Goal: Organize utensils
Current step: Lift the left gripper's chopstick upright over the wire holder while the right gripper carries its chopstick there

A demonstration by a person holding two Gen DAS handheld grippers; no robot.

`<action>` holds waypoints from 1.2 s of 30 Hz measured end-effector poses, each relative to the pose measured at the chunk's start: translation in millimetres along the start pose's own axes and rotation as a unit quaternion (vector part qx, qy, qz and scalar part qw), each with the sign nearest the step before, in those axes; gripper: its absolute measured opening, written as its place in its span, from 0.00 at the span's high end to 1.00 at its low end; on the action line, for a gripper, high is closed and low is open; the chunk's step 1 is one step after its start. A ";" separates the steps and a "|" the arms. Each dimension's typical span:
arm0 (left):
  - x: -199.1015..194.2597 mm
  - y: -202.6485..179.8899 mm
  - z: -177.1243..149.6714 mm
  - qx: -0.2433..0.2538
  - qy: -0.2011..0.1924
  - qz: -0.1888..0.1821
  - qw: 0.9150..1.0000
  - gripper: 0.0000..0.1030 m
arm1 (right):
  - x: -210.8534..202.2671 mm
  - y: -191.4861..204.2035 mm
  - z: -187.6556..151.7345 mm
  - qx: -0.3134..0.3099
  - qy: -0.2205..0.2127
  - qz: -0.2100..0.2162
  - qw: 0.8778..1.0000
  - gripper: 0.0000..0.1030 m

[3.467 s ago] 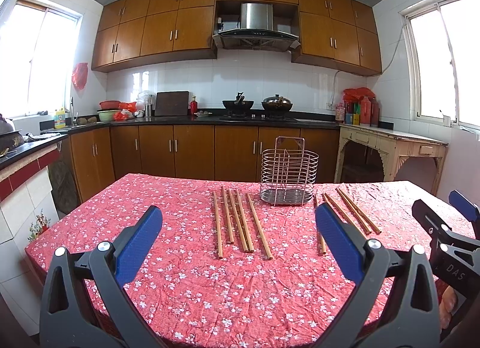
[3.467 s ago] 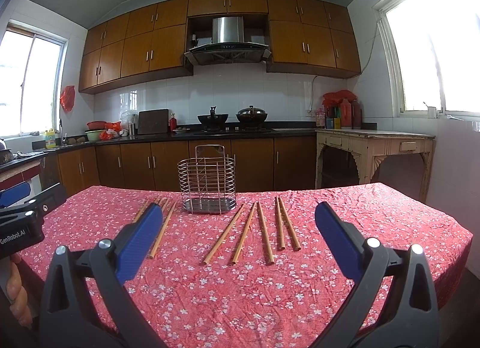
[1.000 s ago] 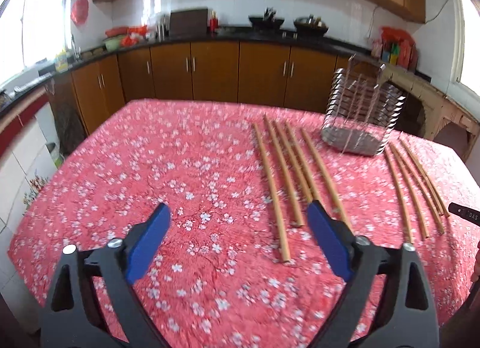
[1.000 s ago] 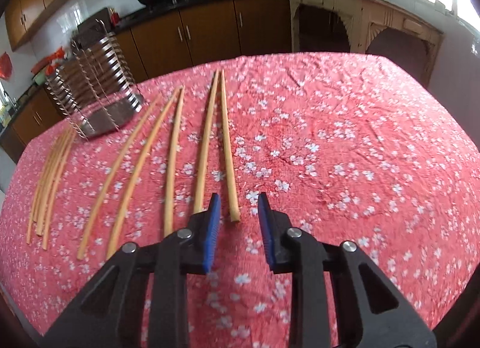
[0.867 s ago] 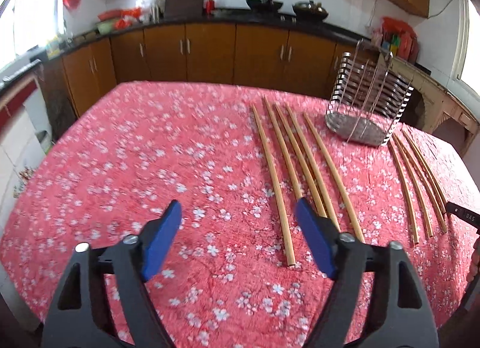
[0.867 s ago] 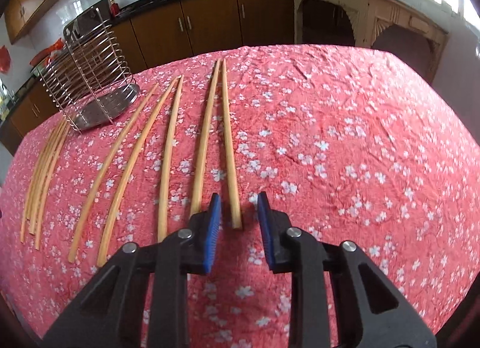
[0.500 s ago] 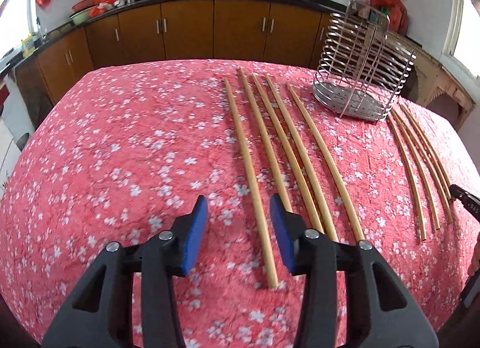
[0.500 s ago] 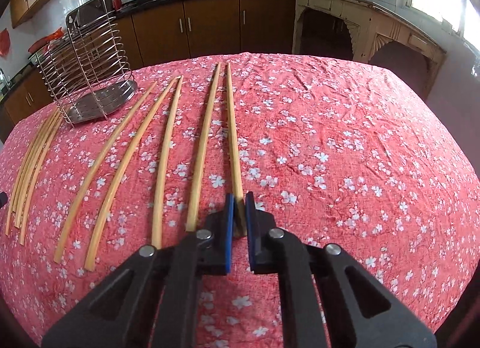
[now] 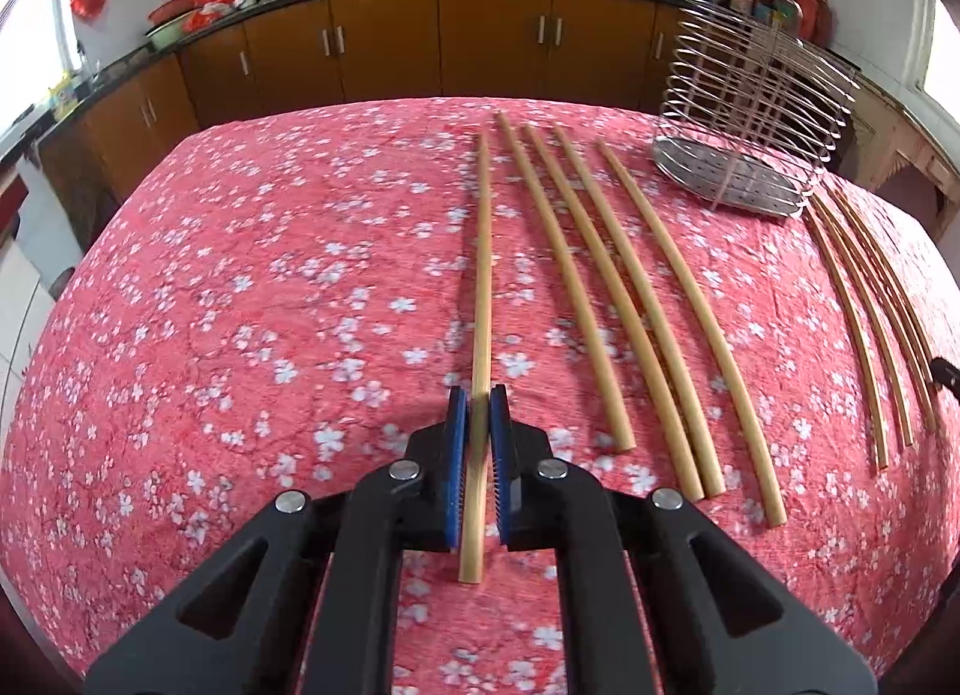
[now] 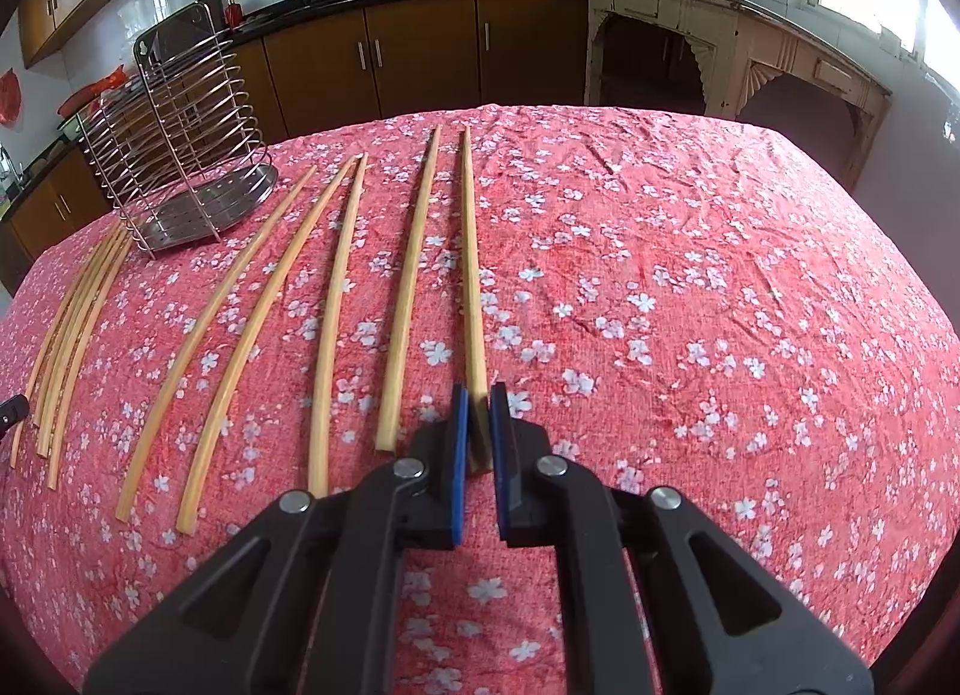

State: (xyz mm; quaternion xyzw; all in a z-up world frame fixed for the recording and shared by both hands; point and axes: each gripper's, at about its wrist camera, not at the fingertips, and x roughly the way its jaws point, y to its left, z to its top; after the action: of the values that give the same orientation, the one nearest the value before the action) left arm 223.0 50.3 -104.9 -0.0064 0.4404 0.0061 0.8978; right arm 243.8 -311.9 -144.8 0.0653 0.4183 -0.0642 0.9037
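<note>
The desk (image 9: pixel 240 287) is covered by a red cloth with a white blossom print. Ten wooden chopsticks lie flat on it in two groups, with a wire utensil rack (image 9: pixel 750 113) standing upright between the groups toward the far edge of the desk.

Left claw (image 9: pixel 478 443): closed on the leftmost chopstick (image 9: pixel 483 275) of the left group. The blue pads (image 9: pixel 457 455) press both sides of the stick close to its near end; a short length of the stick projects back past the pads. The stick runs from the claw toward the far edge. The other four chopsticks (image 9: pixel 630 305) of this group lie beside it on the side toward the rack, roughly parallel, apart from the held one.

Right claw (image 10: pixel 475 431): closed on the rightmost chopstick (image 10: pixel 471 263) of the right group. The pads grip the stick at its near end. The stick points toward the far edge of the desk. The next chopstick (image 10: pixel 408 287) lies just beside it, not touching the claw. Three more chopsticks (image 10: pixel 264 323) fan out between it and the rack (image 10: pixel 180 155).

In the right wrist view the left group of chopsticks (image 10: pixel 72 323) appears beyond the rack near the left edge of the desk. Whether either held stick is clear of the cloth cannot be determined.
</note>
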 end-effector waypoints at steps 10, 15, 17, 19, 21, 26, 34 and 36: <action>-9.0 -9.0 -12.3 0.012 -0.007 0.001 1.000 0.91 | -5.7 -0.4 -3.9 -0.001 0.001 -0.003 1.000 0.92; -10.7 -4.7 -9.6 0.005 -0.006 -0.008 1.000 0.93 | -11.2 1.0 -5.3 -0.004 -0.007 0.003 1.000 0.93; -19.8 0.8 -8.8 0.001 -0.020 -0.010 1.000 0.94 | -20.3 0.2 -5.9 -0.007 -0.021 -0.001 1.000 0.93; -32.4 5.6 -4.9 0.000 -0.042 -0.014 0.999 0.94 | -33.0 -2.2 -5.1 -0.011 -0.041 -0.003 0.999 0.93; -48.0 10.5 0.2 -0.002 -0.070 -0.020 0.997 0.94 | -48.5 -4.7 -1.9 -0.014 -0.067 -0.006 0.998 0.93; -90.7 20.9 18.4 -0.010 -0.151 -0.031 0.988 0.94 | -86.5 -12.8 14.1 -0.010 -0.132 -0.001 0.991 0.93; -124.2 25.4 54.5 -0.037 -0.220 -0.036 0.974 0.94 | -127.9 -24.5 54.0 0.013 -0.227 0.012 0.974 0.93; -125.7 24.8 63.4 -0.039 -0.227 -0.031 0.973 0.94 | -131.5 -27.7 63.3 0.019 -0.242 0.014 0.970 0.93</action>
State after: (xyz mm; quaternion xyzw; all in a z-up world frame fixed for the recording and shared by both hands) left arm 195.8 75.4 33.2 -0.0535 0.2237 -0.0035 0.9732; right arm 202.0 -341.9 -5.4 0.0710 0.1849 -0.0736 0.9774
